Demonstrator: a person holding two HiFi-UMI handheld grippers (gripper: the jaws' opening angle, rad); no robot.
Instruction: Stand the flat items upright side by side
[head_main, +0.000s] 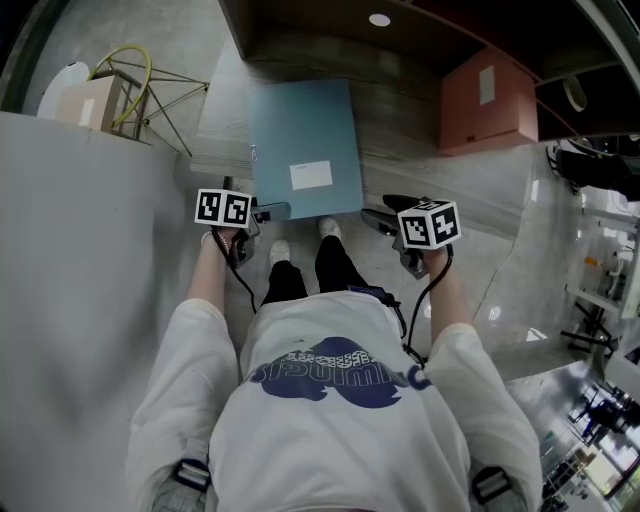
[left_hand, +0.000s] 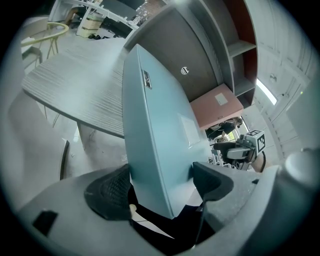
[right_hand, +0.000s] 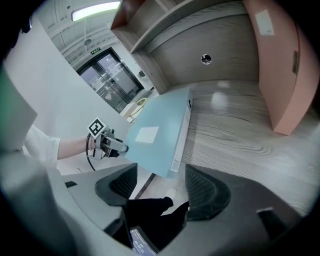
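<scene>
My left claw (head_main: 270, 212) is squeezed shut on a near corner of the light blue folder (head_main: 305, 145). My right claw (head_main: 380, 213) hangs open just beside the folder's other near corner and is not pinching anything. The folder's near end sticks out past the edge of the wooden desk (head_main: 420, 180), with its white label (head_main: 311, 175) facing up. Farther back on the right, a pink folder (head_main: 488, 100) stands up.
</scene>
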